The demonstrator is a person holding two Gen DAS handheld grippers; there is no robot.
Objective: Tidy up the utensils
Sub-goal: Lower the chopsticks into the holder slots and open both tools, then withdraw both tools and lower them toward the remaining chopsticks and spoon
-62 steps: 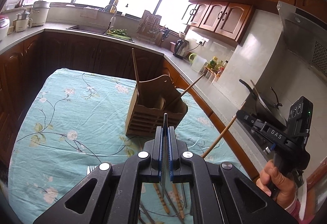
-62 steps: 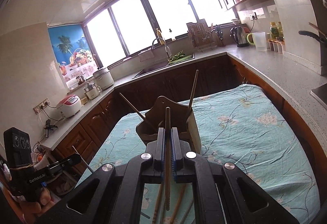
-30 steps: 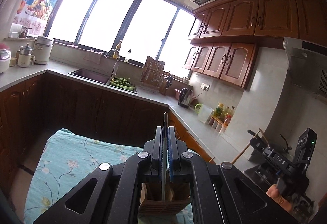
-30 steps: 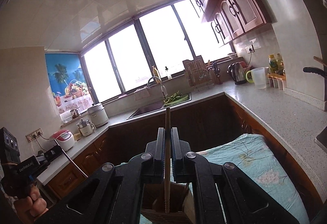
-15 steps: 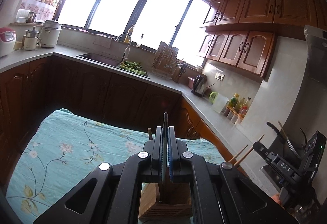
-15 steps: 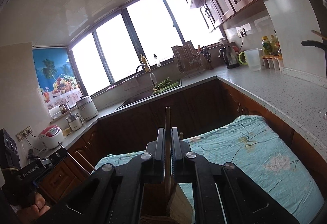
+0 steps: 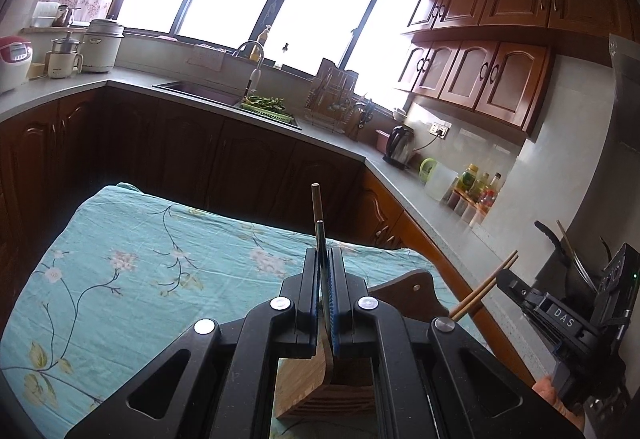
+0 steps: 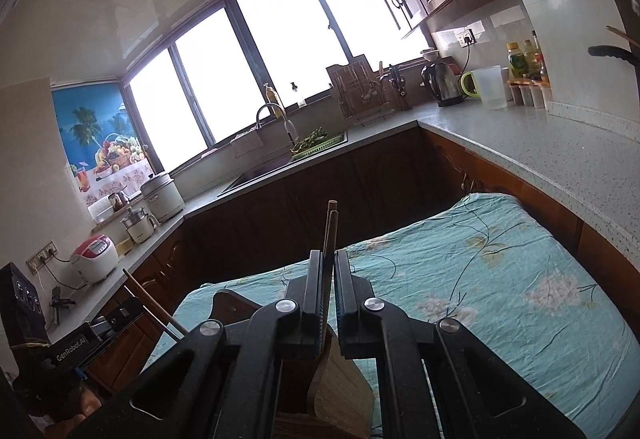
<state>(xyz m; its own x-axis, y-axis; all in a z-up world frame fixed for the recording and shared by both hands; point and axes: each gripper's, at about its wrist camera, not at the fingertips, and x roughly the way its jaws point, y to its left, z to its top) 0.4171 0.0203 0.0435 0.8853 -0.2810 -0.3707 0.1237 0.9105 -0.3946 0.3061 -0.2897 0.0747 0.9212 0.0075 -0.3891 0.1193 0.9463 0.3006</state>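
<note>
Hovering above a wooden utensil holder (image 7: 316,379), the left gripper (image 7: 329,275) is seen clenched on a thin grey metal utensil handle (image 7: 320,239), which rises upright between the blue pads and runs down toward the holder's open top. Just behind it a darker stick (image 7: 315,201) is seen standing higher; what it belongs to cannot be told.

The right gripper (image 8: 329,279) is likewise held over the same holder (image 8: 340,399), whose slatted side is seen below the fingers. A narrow gap is noted between its jaws. Wooden chopsticks (image 8: 331,235) are seen passing up through that gap, two tips side by side; contact with the left pad seems likely, but a firm grip cannot be confirmed. In the left wrist view the same gripper (image 7: 516,289) is seen at far right, with the chopsticks (image 7: 486,289) projecting from it at a slant.

The holder is placed on a table covered by a teal floral cloth (image 7: 140,259), near the cloth's right side. Its tall rounded back panel (image 7: 412,291) is visible beyond the left gripper. Dark wood cabinets, a grey countertop (image 8: 540,143) and a sink under the windows are noted behind.
</note>
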